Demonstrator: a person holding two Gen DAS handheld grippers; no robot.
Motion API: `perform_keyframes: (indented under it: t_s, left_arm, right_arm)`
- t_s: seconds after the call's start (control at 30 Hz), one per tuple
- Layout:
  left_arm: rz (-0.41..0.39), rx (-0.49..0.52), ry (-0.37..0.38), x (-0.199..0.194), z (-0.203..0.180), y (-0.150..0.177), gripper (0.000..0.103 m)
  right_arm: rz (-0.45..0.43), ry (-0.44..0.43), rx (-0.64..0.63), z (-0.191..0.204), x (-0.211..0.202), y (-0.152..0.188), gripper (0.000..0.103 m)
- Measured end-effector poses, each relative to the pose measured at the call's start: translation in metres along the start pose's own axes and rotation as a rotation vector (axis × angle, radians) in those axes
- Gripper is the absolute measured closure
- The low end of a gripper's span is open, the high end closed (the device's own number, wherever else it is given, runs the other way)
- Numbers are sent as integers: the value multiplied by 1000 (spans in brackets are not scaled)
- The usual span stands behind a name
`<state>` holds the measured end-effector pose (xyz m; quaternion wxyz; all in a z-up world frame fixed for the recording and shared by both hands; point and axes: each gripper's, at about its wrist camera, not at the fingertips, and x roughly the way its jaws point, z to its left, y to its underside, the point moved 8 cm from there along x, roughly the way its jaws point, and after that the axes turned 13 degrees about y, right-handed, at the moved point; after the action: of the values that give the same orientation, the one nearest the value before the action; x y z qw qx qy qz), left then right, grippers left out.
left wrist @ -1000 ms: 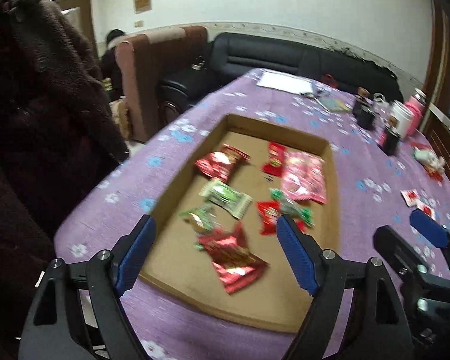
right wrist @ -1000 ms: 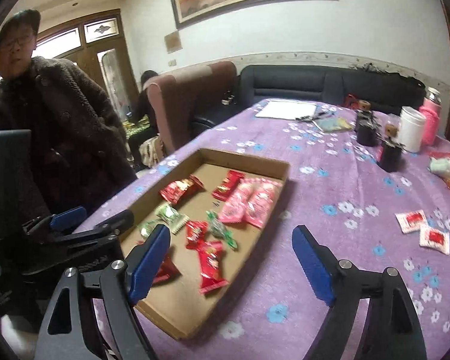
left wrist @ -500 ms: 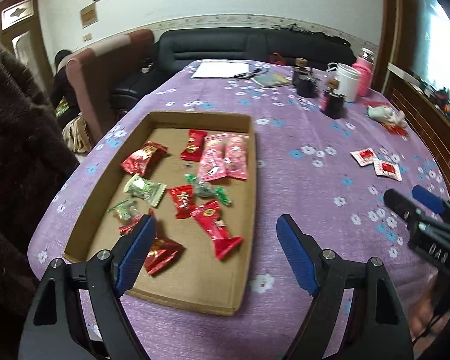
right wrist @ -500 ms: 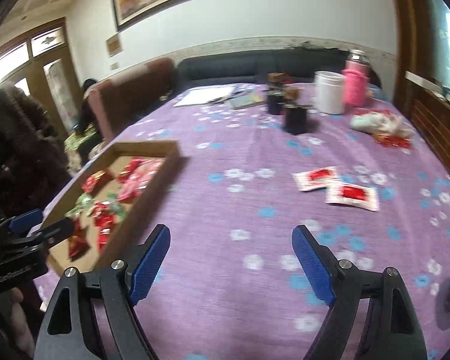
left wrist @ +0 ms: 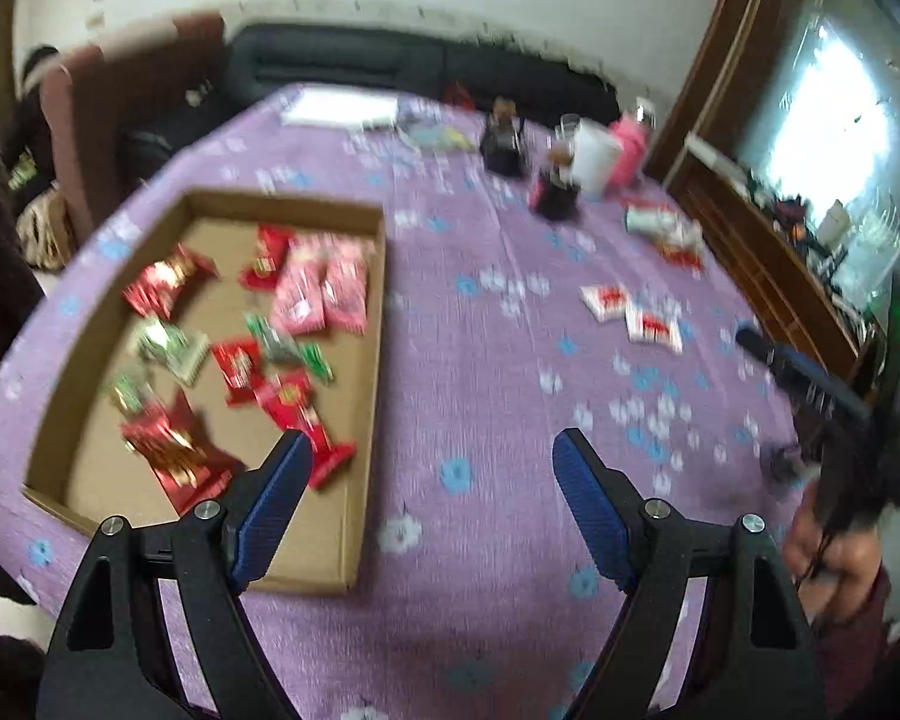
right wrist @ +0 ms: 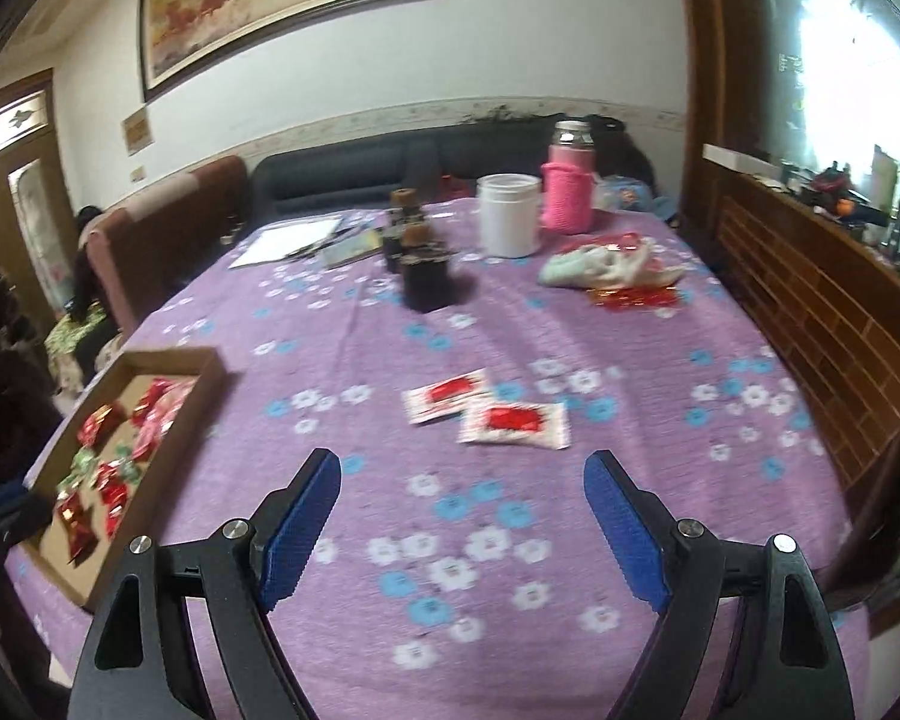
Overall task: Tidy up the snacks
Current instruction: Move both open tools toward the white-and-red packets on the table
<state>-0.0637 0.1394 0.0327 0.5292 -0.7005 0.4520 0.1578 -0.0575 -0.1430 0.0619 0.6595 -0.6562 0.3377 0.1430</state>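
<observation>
A shallow cardboard tray (left wrist: 366, 372) (right wrist: 198, 384) lies on the purple flowered tablecloth and holds several red, pink and green snack packets (left wrist: 321, 294). Two white-and-red snack packets (right wrist: 444, 394) (right wrist: 516, 423) lie loose on the cloth right of the tray; they also show in the left wrist view (left wrist: 606, 301) (left wrist: 654, 327). My left gripper (left wrist: 432, 480) is open and empty above the cloth, by the tray's near right corner. My right gripper (right wrist: 462, 498) is open and empty, just short of the two loose packets.
At the far end stand a white cup (right wrist: 507, 213), a pink bottle (right wrist: 569, 183), dark jars (right wrist: 426, 276), papers (right wrist: 288, 240) and a heap of wrappers (right wrist: 606, 267). A wooden bench (right wrist: 810, 300) runs along the right edge. A sofa (right wrist: 390, 162) stands behind the table.
Both grippers have swung right, away from the tray. The right gripper now faces the two loose white-and-red packets; the left view is blurred by motion. Both stayed open.
</observation>
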Motion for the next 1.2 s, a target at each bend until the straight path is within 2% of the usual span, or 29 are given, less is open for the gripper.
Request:
perform_keyframes:
  t_s: [0.23, 0.33, 0.43, 0.53, 0.63, 0.67, 0.73, 0.8, 0.87, 1.0, 1.07, 1.1, 1.13, 1.2]
  left_arm:
    - [51, -95, 137, 18, -4, 8, 20]
    - [47, -73, 134, 23, -10, 1, 20]
    - [36, -41, 128, 28, -16, -8, 20]
    - [24, -26, 133, 29, -21, -13, 20]
    - [22, -18, 131, 29, -21, -13, 20]
    - [21, -20, 125, 28, -19, -13, 20]
    - [17, -24, 116, 26, -15, -14, 20]
    - [6, -28, 103, 24, -9, -16, 20]
    - [-5, -24, 96, 23, -6, -18, 20]
    - [9, -28, 106, 31, -7, -20, 20]
    - [23, -25, 110, 37, -10, -17, 20]
    - [33, -28, 115, 40, -11, -15, 20]
    - [40, -37, 121, 43, -12, -14, 20]
    - [54, -66, 145, 49, -14, -11, 20]
  right_arm:
    - [118, -16, 67, -17, 53, 1, 18]
    - [189, -38, 148, -29, 81, 3, 18]
    - [207, -53, 214, -37, 103, -3, 18]
    - [222, -83, 225, -28, 125, -18, 18]
    - [245, -71, 191, -11, 152, -32, 21]
    - [260, -61, 161, -1, 164, -35, 24]
    - [294, -23, 95, 17, 186, -36, 41]
    - [338, -3, 35, 35, 202, -29, 67]
    - [325, 20, -24, 49, 200, -26, 70]
    - [332, -133, -162, 90, 166, -4, 72]
    - [348, -235, -164, 96, 148, 2, 74]
    - [330, -260, -117, 85, 138, -3, 72]
    - [310, -247, -75, 72, 134, -10, 69]
    - [262, -181, 15, 33, 129, -22, 61]
